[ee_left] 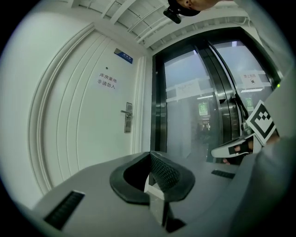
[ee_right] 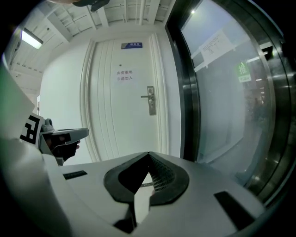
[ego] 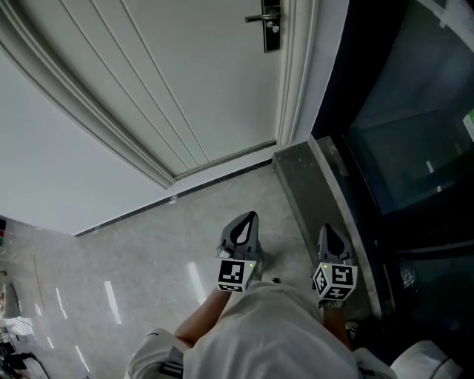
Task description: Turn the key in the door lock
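Facing the white door [ego: 148,74], which fills the upper left of the head view beside a dark glass wall [ego: 415,111], we judge the task barely begun. Its lock plate with lever handle [ego: 271,22] sits at the top edge, well apart from us. Lower centre, the left hand-held gripper [ego: 249,220] and the right hand-held gripper [ego: 330,233] both have their jaws pressed together on nothing. We cannot make out a key from here; reaching the lock, gripping the key and turning it all remain.
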`<state>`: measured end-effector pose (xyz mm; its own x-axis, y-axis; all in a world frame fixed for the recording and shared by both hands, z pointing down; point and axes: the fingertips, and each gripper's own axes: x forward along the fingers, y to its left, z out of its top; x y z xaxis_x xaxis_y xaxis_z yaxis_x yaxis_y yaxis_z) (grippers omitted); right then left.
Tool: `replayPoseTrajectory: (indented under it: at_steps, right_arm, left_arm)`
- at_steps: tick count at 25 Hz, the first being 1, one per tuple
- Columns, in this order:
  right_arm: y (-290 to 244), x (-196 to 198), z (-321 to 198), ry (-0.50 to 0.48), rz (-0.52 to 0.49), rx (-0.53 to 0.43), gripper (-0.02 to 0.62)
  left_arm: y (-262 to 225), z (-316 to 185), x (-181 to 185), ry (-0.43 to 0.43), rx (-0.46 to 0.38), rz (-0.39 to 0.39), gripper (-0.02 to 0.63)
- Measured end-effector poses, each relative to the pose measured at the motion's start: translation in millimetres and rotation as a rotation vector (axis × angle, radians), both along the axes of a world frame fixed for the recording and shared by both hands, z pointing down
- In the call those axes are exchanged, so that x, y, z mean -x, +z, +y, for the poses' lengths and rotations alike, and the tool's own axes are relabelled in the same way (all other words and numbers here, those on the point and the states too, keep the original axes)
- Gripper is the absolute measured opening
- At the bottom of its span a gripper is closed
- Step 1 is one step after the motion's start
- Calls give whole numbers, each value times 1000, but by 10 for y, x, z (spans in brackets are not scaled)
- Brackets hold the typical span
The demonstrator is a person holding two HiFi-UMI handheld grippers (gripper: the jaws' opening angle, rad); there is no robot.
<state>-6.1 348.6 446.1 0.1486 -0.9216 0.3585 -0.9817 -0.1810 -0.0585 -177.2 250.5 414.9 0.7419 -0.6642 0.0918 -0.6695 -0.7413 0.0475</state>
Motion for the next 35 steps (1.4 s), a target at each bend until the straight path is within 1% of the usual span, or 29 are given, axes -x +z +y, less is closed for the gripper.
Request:
replayPoseTrajectory:
  at_steps: [3, 6, 11, 15, 18, 21, 24, 27, 31, 35]
  right_arm:
    - [-92, -93, -376, -7, 27, -21, 2]
    - [-111, -91, -701, -14, 71, -18, 2]
    - [-25, -95, -1133, -2, 82, 7, 2]
    - [-60, -138, -1455, 14, 98, -12, 2]
    - [-93, -85, -1672, -7, 134, -14, 2]
    - [-57, -110, -1755, -15, 170, 15, 2]
    - [-21, -205, -1820, -3, 166, 33, 2]
    - [28, -269, -1919, -13, 166, 44, 2]
    - [152, -411, -2135, -52, 154, 55, 2]
    - [147, -622, -2500, -103, 138, 32, 2]
  left_arm:
    - [-75, -389, -104, 5, -20, 14, 9]
    - [-29, -771, -124, -5, 7, 20, 9]
    - [87, -1252, -190, 26, 50, 32, 9]
    - [76, -1535, -216, 48, 23, 31, 9]
    - [66, -1792, -193, 37, 20, 25, 9]
    - [43, -1933, -192, 30, 22, 29, 9]
    - [79, -2013, -232, 33, 27, 17, 9]
    - [159, -2105, -287, 20, 46, 5, 9]
    - [216, -2215, -403, -17, 47, -1, 9]
    - [197, -2462, -531, -76, 40, -34, 9]
